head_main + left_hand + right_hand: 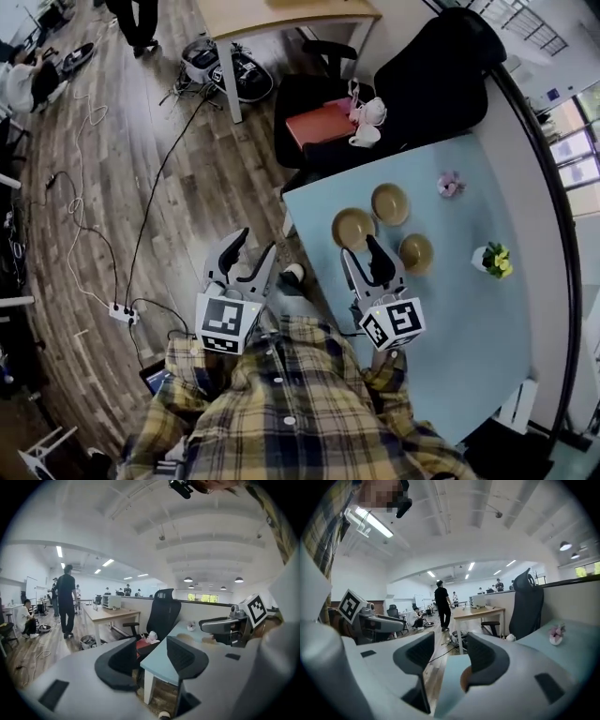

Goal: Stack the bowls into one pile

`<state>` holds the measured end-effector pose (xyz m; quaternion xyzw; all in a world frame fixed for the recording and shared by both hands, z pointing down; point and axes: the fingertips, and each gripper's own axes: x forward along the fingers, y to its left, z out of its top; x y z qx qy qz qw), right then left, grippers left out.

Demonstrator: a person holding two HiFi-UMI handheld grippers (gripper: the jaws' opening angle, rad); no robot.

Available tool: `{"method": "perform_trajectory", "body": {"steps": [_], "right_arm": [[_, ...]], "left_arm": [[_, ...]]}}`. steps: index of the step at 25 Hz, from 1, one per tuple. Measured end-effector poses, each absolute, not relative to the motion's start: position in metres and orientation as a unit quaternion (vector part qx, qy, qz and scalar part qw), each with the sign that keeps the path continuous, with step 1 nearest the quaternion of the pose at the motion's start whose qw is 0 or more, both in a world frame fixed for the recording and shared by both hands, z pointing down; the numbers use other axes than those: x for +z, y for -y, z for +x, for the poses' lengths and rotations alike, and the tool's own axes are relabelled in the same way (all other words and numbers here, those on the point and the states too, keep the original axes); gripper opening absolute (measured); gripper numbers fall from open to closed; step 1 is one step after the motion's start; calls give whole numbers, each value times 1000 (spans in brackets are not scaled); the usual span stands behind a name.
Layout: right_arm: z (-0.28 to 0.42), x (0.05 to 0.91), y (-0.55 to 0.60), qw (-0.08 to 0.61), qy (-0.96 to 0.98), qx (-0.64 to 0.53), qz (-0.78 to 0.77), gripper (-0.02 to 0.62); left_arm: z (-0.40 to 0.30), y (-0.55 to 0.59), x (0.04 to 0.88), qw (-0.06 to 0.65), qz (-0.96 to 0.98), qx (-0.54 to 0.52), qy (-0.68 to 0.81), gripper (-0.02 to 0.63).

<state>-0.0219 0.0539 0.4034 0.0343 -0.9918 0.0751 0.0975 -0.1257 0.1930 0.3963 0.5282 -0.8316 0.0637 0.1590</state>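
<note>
Bowls x3, tan, round, shallow, smooth-looking, sat apart on the pale-blue counter (pixel 450 309): near bowl (pixel 352 227), far bowl (pixel 390 203), side bowl (pixel 416 253). Near bowl lay just at 12 o'clock from right gripper (pixel 362 255), fingers spread, nothing btwn. Left gripper (pixel 251 251) hung off counter edge, fingers spread, empty. Right one nearer; no pile yet.

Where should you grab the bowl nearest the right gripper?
Probably by its near rim. The bowl sits upright and open on the table, so the right gripper can come down from above, one jaw inside, one outside. It looks too wide to span.
</note>
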Motion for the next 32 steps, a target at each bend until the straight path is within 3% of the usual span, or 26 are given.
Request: {"method": "perform_trajectory", "body": {"steps": [13, 32], "right_arm": [[22, 411, 39, 81, 968, 103, 212, 201], [99, 403, 67, 79, 895, 115, 423, 201]], "left_arm": [[-130, -35, 397, 145, 672, 104, 719, 190], [-69, 72, 394, 130, 821, 131, 540, 190]]}}
